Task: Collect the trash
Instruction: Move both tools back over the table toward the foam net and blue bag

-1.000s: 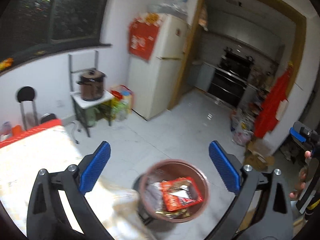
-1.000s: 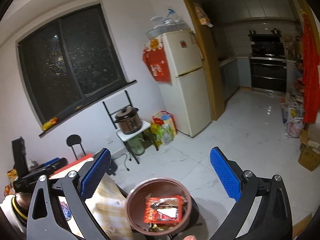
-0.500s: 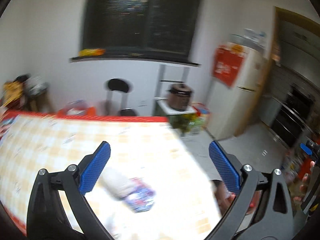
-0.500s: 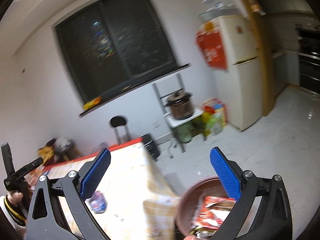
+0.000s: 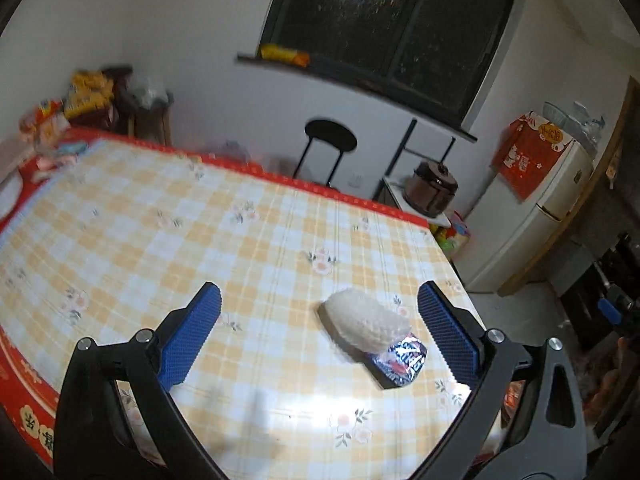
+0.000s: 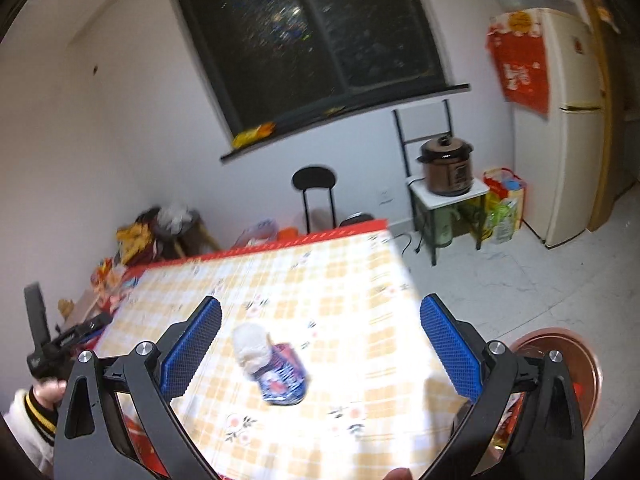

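A blue and red snack wrapper (image 5: 397,362) with a pale rice cake (image 5: 366,325) sticking out of it lies on the yellow checked tablecloth (image 5: 200,232), near the table's right edge. It also shows in the right wrist view (image 6: 282,374). My left gripper (image 5: 318,338) is open and empty above the table, with the wrapper between its fingers, nearer the right one. My right gripper (image 6: 320,342) is open and empty, above the same wrapper. The brown trash bin (image 6: 576,364) stands on the floor beside the table, partly hidden by the right finger.
A black stool (image 5: 330,148), a stand with a brown cooker (image 6: 446,168) and a white fridge (image 6: 568,120) line the far wall. Snack bags (image 5: 86,94) are piled past the table's far left corner. White tiled floor (image 6: 520,280) lies right of the table.
Both grippers have swung left from the trash bin to over the table. The wrapper with the rice cake is now between the fingers of each. Both stay open.
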